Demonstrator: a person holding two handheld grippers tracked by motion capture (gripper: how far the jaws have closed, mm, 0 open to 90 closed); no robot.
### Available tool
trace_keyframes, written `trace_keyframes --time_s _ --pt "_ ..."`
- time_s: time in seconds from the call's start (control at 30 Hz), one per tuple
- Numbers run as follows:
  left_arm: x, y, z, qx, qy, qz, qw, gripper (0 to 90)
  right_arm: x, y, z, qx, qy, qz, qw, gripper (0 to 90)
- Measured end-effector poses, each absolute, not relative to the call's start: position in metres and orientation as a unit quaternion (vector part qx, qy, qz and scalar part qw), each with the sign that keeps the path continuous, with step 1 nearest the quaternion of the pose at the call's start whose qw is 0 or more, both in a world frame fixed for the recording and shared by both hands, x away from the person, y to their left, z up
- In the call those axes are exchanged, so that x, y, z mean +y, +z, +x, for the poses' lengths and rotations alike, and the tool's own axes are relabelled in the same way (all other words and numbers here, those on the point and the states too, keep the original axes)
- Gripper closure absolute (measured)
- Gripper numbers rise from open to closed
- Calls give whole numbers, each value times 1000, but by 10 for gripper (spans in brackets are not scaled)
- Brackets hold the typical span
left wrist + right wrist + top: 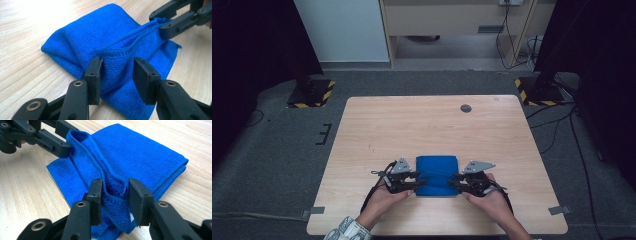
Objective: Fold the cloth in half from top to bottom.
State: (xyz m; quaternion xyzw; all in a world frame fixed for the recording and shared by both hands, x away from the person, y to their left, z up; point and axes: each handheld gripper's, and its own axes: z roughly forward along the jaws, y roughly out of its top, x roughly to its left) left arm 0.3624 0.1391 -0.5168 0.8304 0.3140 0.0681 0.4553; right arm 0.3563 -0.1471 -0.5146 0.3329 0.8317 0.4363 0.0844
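A folded blue cloth (437,172) lies on the wooden table (412,125), near its front edge. My left gripper (417,181) grips the cloth's near left edge and my right gripper (454,181) its near right edge. In the left gripper view the left gripper (117,72) has the cloth (100,35) bunched between its jaws, and the right gripper (162,25) pinches the hem farther off. In the right gripper view the right gripper (115,195) holds a fold of the cloth (140,152). The left gripper (67,137) clamps the far end, and a raised ridge of cloth runs between the two.
A round grey plug (466,108) sits in the tabletop at the far right. Two stand bases with yellow-black stripes (309,92) (537,90) rest on the floor beyond the table's far corners. Cables (562,125) trail on the right.
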Motion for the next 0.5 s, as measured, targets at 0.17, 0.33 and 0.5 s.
trace_keyframes --time_s 0.17,0.33,0.5 --pt "142 -516 359 313 63 830 457 581 -146 -511 351 833 436 332 83 614" --pt "144 -515 356 312 56 830 460 582 -147 -508 347 836 433 328 80 604" --pt "145 -514 351 307 52 833 458 586 -149 -510 343 838 427 330 78 597"
